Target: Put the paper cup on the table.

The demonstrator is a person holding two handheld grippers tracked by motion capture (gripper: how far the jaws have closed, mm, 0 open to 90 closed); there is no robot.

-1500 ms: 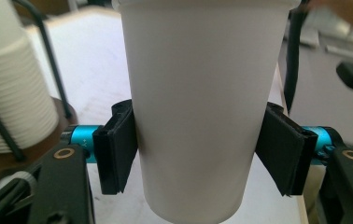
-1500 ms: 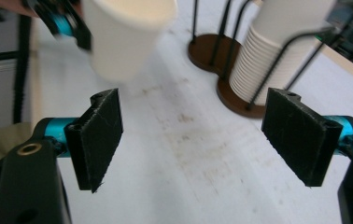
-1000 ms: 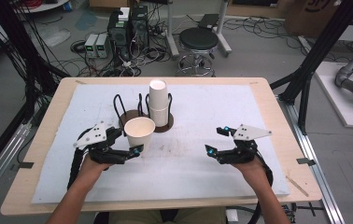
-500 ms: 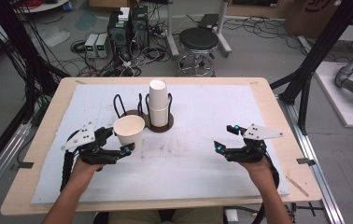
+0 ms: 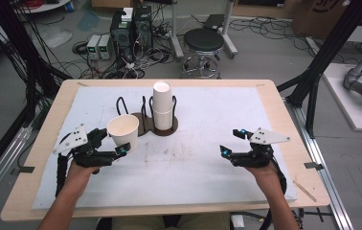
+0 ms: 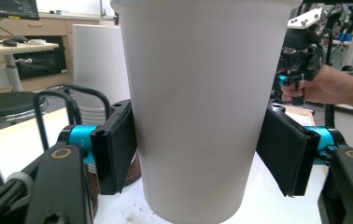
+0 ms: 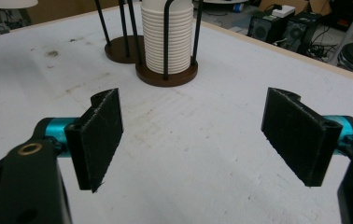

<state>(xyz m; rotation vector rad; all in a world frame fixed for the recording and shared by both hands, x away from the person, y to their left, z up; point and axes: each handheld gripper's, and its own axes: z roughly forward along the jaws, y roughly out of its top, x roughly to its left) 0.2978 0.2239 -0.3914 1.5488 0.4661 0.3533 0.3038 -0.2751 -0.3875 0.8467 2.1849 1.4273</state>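
The left gripper clamps a paper cup upright at nine o'clock of the holder, clear of the stack. The right gripper waits open-jawed and empty at four o'clock.

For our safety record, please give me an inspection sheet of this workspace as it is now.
surface: white sheet on wooden table, dark smudges near the middle.
job's things: paper cup upright; cup stack in wire holder.
clutter: nothing seen.
grippers: left gripper shut on paper cup; right gripper open, empty, over sheet.
cables: tangle on floor behind table.
surroundings: stool, computer towers, black frame posts.
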